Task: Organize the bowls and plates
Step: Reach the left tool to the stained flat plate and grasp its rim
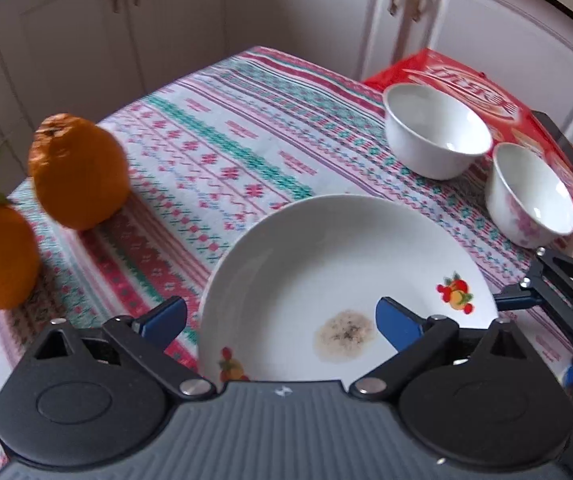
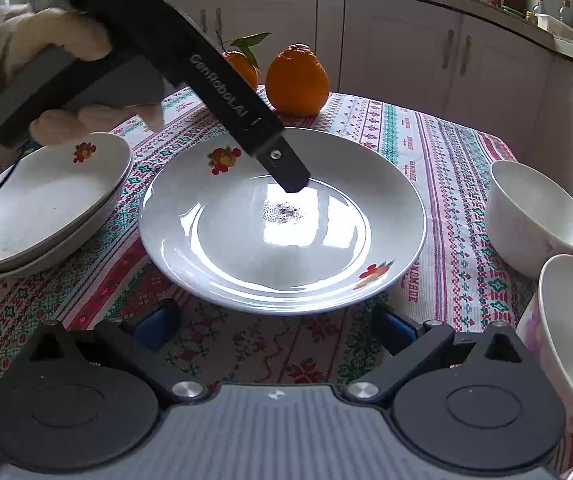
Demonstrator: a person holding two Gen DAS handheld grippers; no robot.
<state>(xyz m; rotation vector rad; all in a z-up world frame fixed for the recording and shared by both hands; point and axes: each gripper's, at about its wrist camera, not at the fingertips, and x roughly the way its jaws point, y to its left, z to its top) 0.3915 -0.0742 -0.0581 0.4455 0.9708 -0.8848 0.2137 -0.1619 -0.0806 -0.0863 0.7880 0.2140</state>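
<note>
Each gripper has a ribbed grey body, two round black hubs, silver pivot screws and blue fingertip pads [image 1: 400,326]. The left gripper [image 2: 292,178], seen from the right wrist, bears white lettering (GenRobot.AI) along its black finger. The hand [image 2: 46,80] wears a fuzzy cream glove.

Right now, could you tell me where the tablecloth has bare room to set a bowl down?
The widest bare patch lies between the oranges, the soiled plate and the plain white bowl, running to the far table edge. A narrower strip lies between that plate and the right gripper. Crowded: the bowls along the right and the stacked plates on the left.
</note>
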